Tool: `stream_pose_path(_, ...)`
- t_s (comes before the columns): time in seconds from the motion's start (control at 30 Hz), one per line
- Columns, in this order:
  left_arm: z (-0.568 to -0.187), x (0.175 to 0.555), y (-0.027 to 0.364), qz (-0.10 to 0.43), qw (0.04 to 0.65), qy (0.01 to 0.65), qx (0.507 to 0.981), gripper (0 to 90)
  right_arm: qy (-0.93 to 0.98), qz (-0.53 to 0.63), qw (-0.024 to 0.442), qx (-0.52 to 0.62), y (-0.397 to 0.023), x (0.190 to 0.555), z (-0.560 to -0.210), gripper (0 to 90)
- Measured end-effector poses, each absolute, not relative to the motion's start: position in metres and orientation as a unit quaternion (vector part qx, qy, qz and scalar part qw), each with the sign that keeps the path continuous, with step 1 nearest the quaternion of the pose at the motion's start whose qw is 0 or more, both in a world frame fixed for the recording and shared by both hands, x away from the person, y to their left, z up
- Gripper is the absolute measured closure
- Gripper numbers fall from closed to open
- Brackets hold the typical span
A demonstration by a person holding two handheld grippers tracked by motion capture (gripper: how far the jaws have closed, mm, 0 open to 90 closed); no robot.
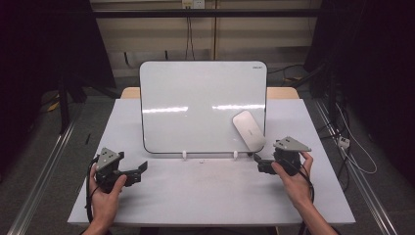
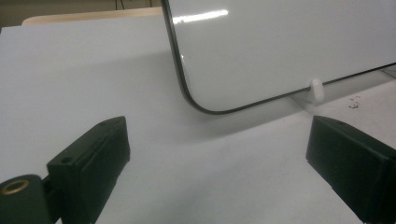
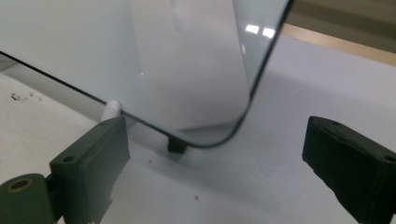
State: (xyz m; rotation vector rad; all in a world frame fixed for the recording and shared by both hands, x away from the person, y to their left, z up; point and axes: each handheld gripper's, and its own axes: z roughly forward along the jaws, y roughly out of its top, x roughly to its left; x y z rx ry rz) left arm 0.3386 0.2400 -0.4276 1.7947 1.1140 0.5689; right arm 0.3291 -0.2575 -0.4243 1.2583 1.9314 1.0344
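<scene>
1. a person is holding the right gripper (image 1: 258, 163) near the lower right corner of the whiteboard (image 1: 195, 105), which is standing propped on small white feet on the desk (image 1: 210, 196); the fingers are standing wide apart with nothing between them, and in the right gripper view the board's rounded corner is sitting just ahead of the gap.
2. a grey eraser (image 1: 248, 129) is clinging to the board's face near that corner, tilted, its lower end reaching down almost to the edge.
3. the left gripper (image 1: 142, 169) is resting on the desk near the board's lower left corner, its fingers also spread wide and holding nothing.
4. judged risk: closing in from this low angle, the right fingers may be meeting the board's edge instead of the eraser, pushing the propped board back or sliding it on its feet.
5. judged risk: a glancing touch could be knocking the eraser off the face and dropping it onto the desk.
6. judged risk: with the left gripper apart from the board, nothing is steadying it against a shove.
</scene>
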Motion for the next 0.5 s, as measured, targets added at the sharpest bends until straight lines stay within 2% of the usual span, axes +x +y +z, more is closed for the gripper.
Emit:
stream_pose_path(0.27, -0.427, 0.337, 0.241, 0.230, 0.463, 0.454, 0.726, 6.1, 0.702, 0.397, 0.310, 0.503, -0.276, 0.309, -0.439, 8.2)
stream_pose_path(0.5, -0.427, 0.338, 0.241, 0.230, 0.461, 0.455, 0.727, 6.1, 0.702, 0.396, 0.306, 0.506, -0.278, 0.308, -0.447, 8.2)
